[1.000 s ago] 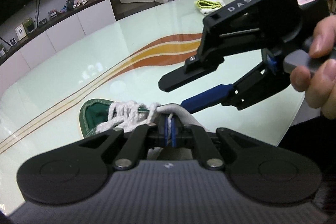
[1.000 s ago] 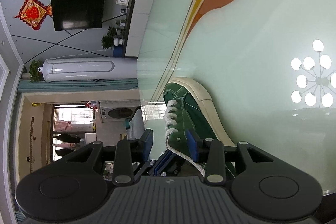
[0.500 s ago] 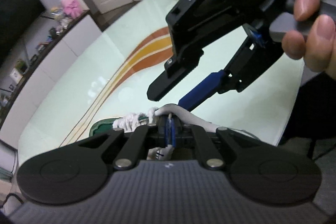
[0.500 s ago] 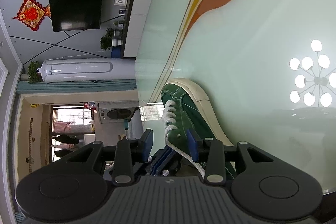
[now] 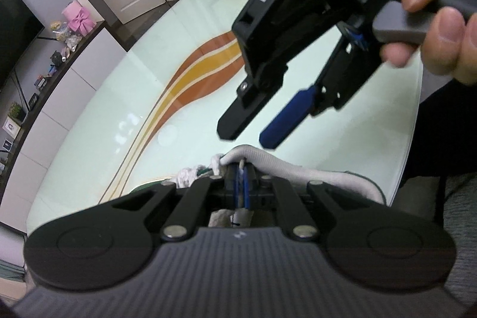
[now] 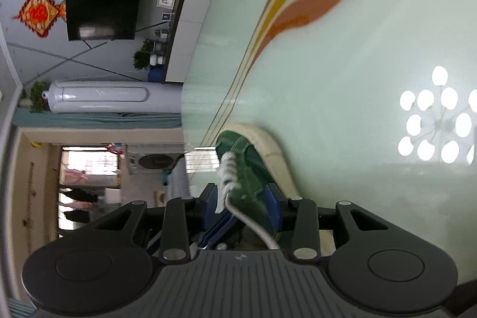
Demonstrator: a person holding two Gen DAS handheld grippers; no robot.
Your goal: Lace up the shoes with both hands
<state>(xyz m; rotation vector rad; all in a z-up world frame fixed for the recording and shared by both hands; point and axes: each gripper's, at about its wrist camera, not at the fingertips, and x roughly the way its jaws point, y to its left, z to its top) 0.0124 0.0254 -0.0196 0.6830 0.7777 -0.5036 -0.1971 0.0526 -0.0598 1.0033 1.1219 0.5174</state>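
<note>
Green canvas shoe [image 6: 247, 166], one only, on glass table [image 6: 342, 79]. Left gripper [image 5: 241, 184] clamped on one white lace [image 5: 268, 158]; right gripper [image 6: 242, 203] jaws apart, empty.

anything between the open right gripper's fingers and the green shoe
In the right wrist view the right gripper straddles the green shoe; only the white lace runs between.
</note>
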